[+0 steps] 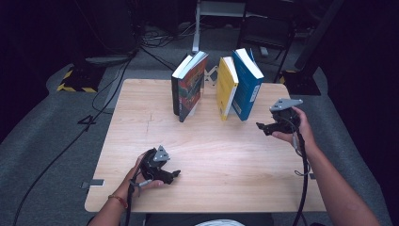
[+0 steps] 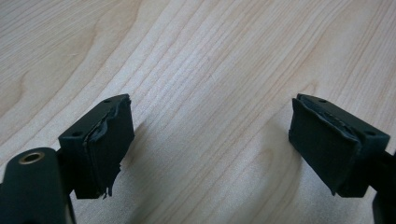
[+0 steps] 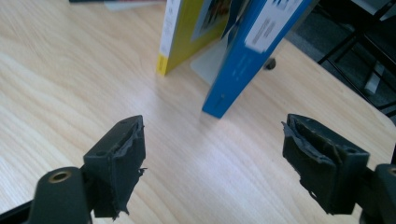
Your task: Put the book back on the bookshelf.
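1. High view: dark floor with trailing cables surrounds a pale wooden tabletop (image 1: pixel 141 141). Four books stand at its far side in two leaning pairs, each pair propped together, which likely keeps it upright. The right gripper (image 1: pixel 268 126) hovers nearest the glossy blue paperback book (image 1: pixel 247 84), which tilts against the yellow paperback book (image 1: pixel 226 87); the left gripper (image 1: pixel 171 175) rests low near the front edge, apparently waiting

2. Left gripper view: its jaws stand wide apart over bare wood grain, holding nothing

3. Right gripper view: jaws spread wide and empty, aimed at the blue book's (image 3: pixel 252 56) lower corner; its cover carries a white label, its foot standing just beside the yellow book (image 3: pixel 187 32)
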`<state>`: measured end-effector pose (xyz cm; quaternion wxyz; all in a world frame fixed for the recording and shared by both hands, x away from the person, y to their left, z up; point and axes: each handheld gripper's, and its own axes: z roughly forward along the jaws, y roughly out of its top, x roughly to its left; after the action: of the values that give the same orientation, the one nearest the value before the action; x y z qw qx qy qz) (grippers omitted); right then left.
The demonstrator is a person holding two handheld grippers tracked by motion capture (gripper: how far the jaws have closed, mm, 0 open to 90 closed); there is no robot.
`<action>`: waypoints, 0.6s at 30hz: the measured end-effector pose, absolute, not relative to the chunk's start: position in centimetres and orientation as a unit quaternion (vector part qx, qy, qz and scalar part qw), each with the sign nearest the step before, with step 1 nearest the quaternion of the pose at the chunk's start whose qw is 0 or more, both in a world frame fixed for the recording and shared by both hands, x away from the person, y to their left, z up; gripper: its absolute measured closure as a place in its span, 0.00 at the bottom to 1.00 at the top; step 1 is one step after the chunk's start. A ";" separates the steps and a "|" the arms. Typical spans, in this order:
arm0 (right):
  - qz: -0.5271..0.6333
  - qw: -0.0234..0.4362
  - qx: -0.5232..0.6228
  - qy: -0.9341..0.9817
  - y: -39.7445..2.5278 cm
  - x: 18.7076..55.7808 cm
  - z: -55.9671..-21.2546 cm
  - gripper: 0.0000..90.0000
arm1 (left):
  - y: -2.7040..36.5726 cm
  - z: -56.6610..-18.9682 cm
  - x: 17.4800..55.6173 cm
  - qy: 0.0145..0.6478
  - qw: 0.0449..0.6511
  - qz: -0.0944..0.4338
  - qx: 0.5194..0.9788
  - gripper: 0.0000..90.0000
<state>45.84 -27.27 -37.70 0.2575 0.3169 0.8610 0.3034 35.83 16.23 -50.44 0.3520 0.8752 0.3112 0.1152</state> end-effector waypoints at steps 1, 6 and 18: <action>0.302 0.258 0.315 0.862 -27.3 45.7 -37.9 0.23 | 16.2 -50.4 35.8 0.311 0.352 0.115 0.875 0.16; 0.293 0.267 0.311 0.864 -27.6 45.0 -39.1 0.23 | 16.2 -50.4 35.8 0.311 0.352 0.115 0.875 0.16; 0.285 0.257 0.314 0.868 -28.6 43.1 -42.1 0.23 | 16.2 -50.4 35.8 0.312 0.352 0.116 0.875 0.16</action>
<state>43.14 -28.64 -42.07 0.2571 0.3137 0.8684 0.2852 35.80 16.22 -50.44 0.3519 0.8748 0.3122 0.1156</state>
